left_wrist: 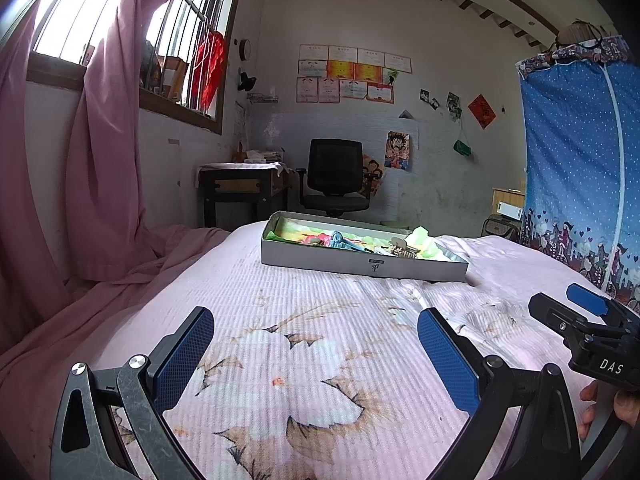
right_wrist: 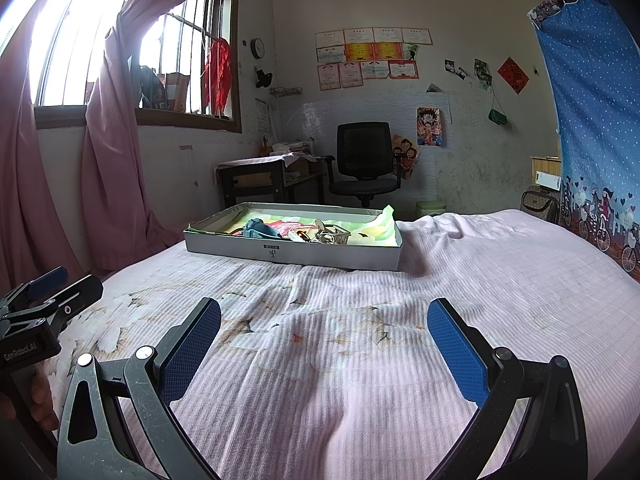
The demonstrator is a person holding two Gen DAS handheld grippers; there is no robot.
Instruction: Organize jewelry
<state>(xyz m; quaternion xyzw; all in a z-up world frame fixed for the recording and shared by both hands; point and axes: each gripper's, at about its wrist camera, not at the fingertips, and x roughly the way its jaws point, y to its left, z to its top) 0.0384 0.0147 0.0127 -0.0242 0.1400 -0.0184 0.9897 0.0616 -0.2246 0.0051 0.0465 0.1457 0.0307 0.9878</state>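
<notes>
A shallow grey box (left_wrist: 320, 259) (right_wrist: 256, 250) lies on the bed, lined with green and yellow paper. Inside it sit a blue item (left_wrist: 340, 239) (right_wrist: 258, 229), a red piece (right_wrist: 286, 227), and small metal jewelry pieces with a tiny basket (left_wrist: 402, 249) (right_wrist: 332, 237). My left gripper (left_wrist: 316, 322) hovers low over the bedspread, well short of the box, open with nothing between its blue pads. My right gripper (right_wrist: 324, 314) is likewise open and empty, near the bed's front. Each gripper shows at the edge of the other's view.
The pink floral bedspread (left_wrist: 312, 360) (right_wrist: 360, 360) stretches between the grippers and the box. Pink curtains (left_wrist: 104, 168) hang at left, a desk (right_wrist: 256, 178) and black office chair (right_wrist: 364, 164) stand beyond the bed, and a blue fabric wardrobe (right_wrist: 592, 120) stands at right.
</notes>
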